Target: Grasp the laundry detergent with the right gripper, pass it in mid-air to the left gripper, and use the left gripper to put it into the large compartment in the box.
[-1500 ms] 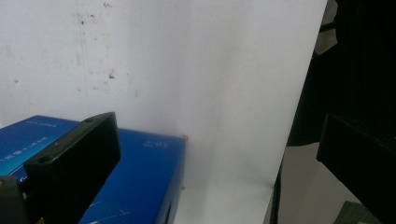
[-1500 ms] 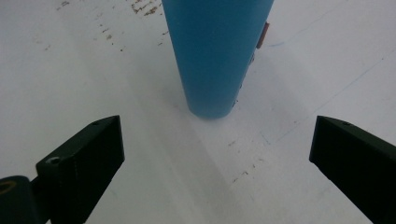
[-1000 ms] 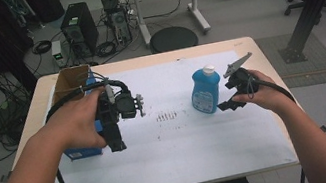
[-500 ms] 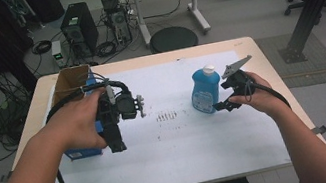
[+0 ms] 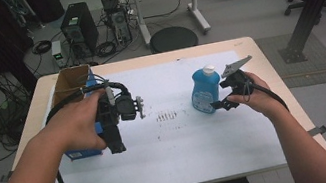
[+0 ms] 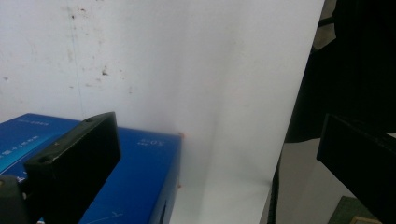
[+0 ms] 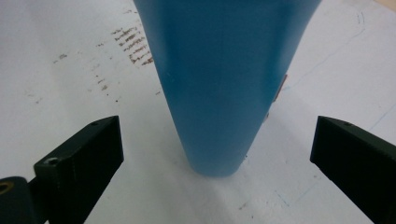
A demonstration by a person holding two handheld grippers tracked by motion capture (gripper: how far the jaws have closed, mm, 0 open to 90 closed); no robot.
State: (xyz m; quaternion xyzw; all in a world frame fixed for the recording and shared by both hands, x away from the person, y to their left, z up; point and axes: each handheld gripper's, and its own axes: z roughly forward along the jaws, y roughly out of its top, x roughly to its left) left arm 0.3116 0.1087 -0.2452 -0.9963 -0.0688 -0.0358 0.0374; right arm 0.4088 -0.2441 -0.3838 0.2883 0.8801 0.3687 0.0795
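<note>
Moved: my right claw (image 5: 218, 100) has crept closer to the blue plastic bottle with a white cap (image 5: 203, 90).
Right claw: released, jaws straddling the upright bottle, not touching.
Left claw (image 5: 117, 142): released, over the blue cardboard box (image 6: 135, 172).
Counter (image 5: 200, 141): paper-covered.
Progress: approach done; clench and lift remain.

light: you are working under even overhead light, white sheet (image 5: 198, 131) glowing bright | shadows: soft ones are falling under your forearms | focus: blue bottle (image 7: 224, 79) is blurring close up | edges: room is darkening at upper left
</note>
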